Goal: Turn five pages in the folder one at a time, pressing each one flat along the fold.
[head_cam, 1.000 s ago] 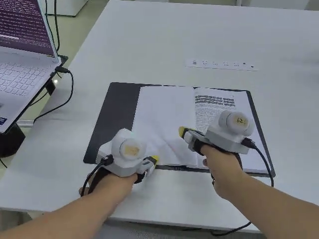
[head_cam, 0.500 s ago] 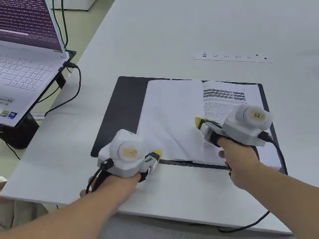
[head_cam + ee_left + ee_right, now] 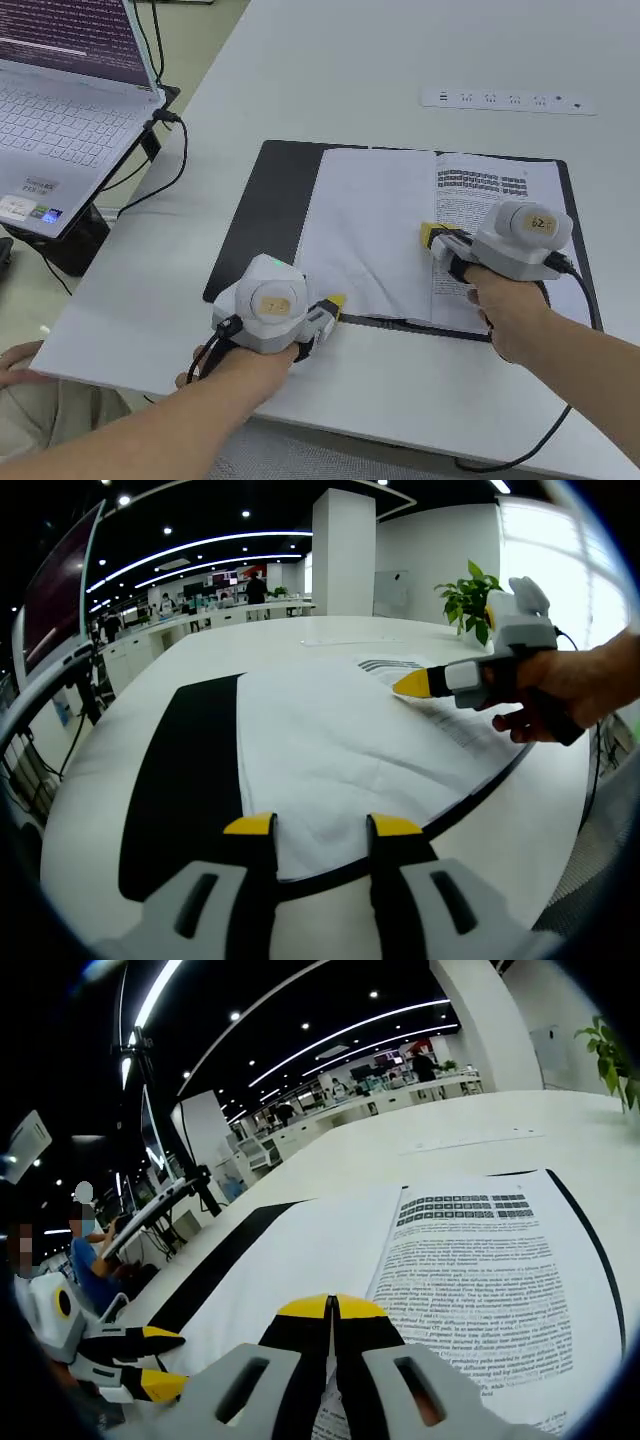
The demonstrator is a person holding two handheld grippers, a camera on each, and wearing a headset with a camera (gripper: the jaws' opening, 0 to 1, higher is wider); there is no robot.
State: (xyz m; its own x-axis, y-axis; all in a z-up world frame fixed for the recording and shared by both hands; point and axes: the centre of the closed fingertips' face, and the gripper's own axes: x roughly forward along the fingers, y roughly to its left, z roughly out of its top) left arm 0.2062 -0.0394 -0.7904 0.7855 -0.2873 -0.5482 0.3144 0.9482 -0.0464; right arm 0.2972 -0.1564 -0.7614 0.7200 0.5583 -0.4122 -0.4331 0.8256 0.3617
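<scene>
Left gripper (image 3: 332,303) (image 3: 322,828): held at the near edge of the folder (image 3: 255,215), jaws standing apart with nothing between them. The near corner of the blank page (image 3: 365,230) (image 3: 330,750) lies just ahead of its yellow tips, with the folder's black cover (image 3: 185,770) running ahead and to the left of them. The pictures do not show whether the tips touch the paper.

Right gripper (image 3: 428,235) (image 3: 330,1307): jaws drawn together, tips meeting with nothing seen between them. The tips sit at the fold (image 3: 385,1235), the blank page to their left and the printed page (image 3: 480,190) (image 3: 480,1260) to their right. In the left gripper view, the right gripper (image 3: 425,683) is ahead and to the right, low over the paper. In the right gripper view, the left gripper (image 3: 155,1360) is low and to the left.

The folder lies open and flat on the white table (image 3: 300,70).

Beyond the right gripper, past the folder's far edge, lies a white power strip (image 3: 508,100). Well to the left of the left gripper and further off stands an open laptop (image 3: 60,90), with a black cable (image 3: 170,160) running from its side.
</scene>
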